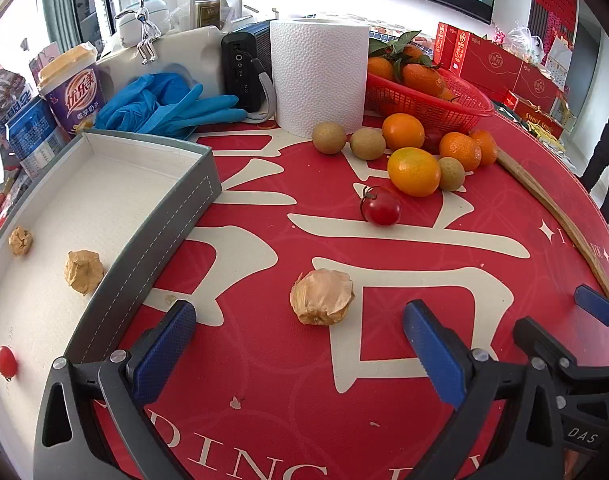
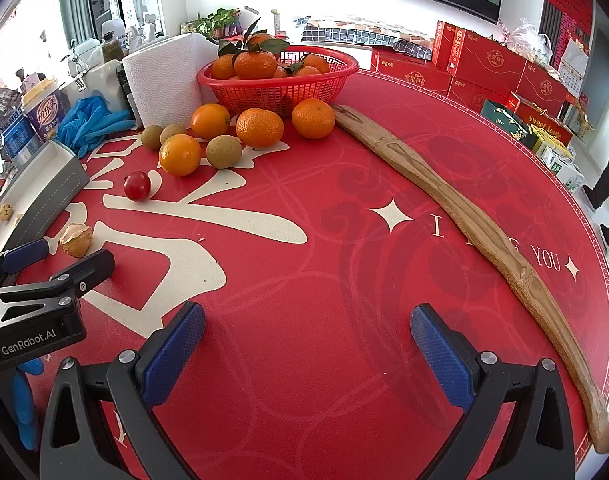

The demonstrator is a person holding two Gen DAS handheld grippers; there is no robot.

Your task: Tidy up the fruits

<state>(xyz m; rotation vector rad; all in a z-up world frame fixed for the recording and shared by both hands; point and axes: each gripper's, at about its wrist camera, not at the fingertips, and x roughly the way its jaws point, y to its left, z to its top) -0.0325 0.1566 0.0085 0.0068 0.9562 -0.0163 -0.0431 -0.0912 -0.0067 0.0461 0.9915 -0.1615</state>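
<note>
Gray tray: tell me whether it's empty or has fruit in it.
Not empty. The gray tray holds two husked fruits and one cherry tomato.

At the far side of the red tablecloth (image 2: 304,280) we see a white paper towel roll (image 1: 318,76) standing upright, with a black radio (image 1: 244,70) just left of it and blue gloves (image 1: 168,106) farther left. We find a long wooden stick (image 2: 464,216) lying along the right edge, and red gift boxes (image 2: 488,64) beyond.

mat (image 2: 304,264) bare centre | fruit pile (image 2: 224,136) blocks far side
</note>
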